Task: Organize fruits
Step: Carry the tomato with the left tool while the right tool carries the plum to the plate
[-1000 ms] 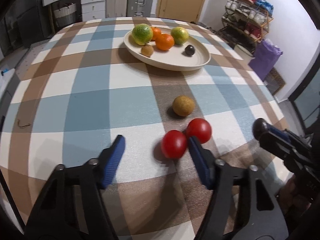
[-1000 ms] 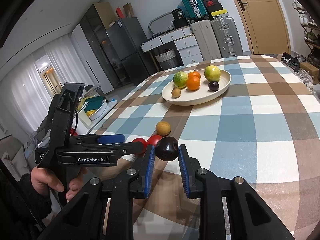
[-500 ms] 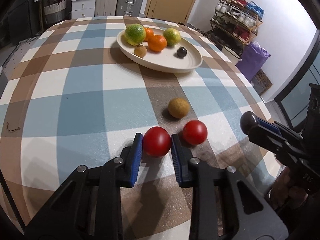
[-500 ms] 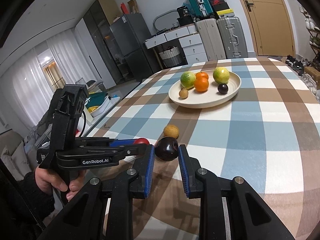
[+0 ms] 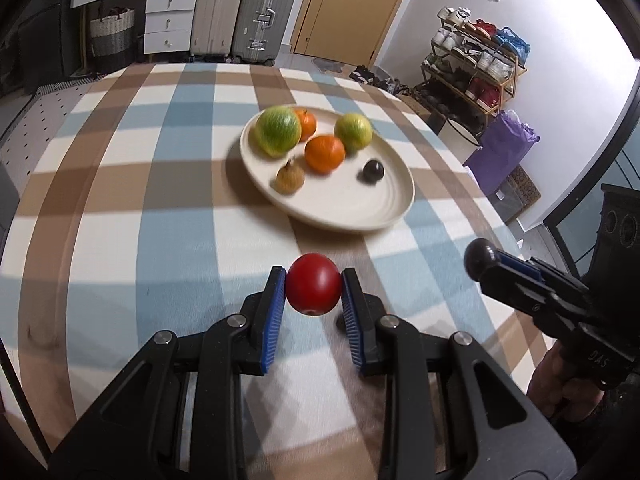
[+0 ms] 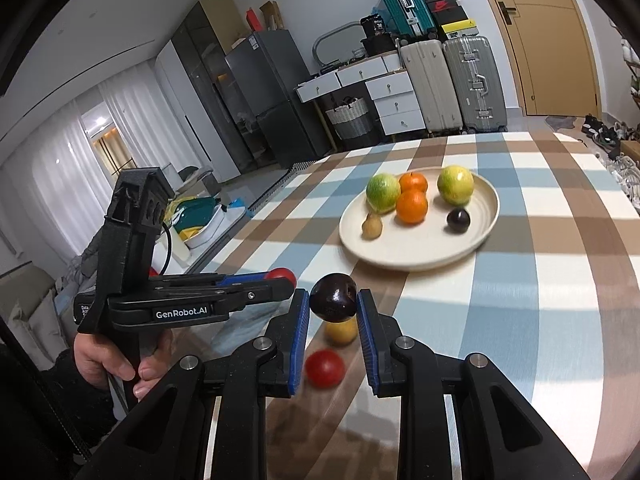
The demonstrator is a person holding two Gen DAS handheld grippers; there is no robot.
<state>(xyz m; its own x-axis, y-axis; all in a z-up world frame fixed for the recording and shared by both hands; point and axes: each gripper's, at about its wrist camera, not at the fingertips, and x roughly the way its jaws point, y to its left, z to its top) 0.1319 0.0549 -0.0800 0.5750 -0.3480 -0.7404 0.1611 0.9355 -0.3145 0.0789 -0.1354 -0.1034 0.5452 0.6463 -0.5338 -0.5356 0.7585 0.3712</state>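
The checked blue, brown and white tablecloth (image 5: 120,208) lies bare across the whole left half of the left wrist frame, and a clear strip of it runs through the middle, below the cream round plate (image 5: 384,216). On that plate the upper left is crowded by two green-yellow citrus fruits (image 5: 278,130), two oranges (image 5: 325,153), a small brown fruit (image 5: 289,177) and a dark plum (image 5: 373,171); its lower right part is open. In the right wrist frame a loose red tomato (image 6: 325,368) and a tan round fruit (image 6: 340,332) sit on the cloth at lower centre, close together, and the cloth at right is free
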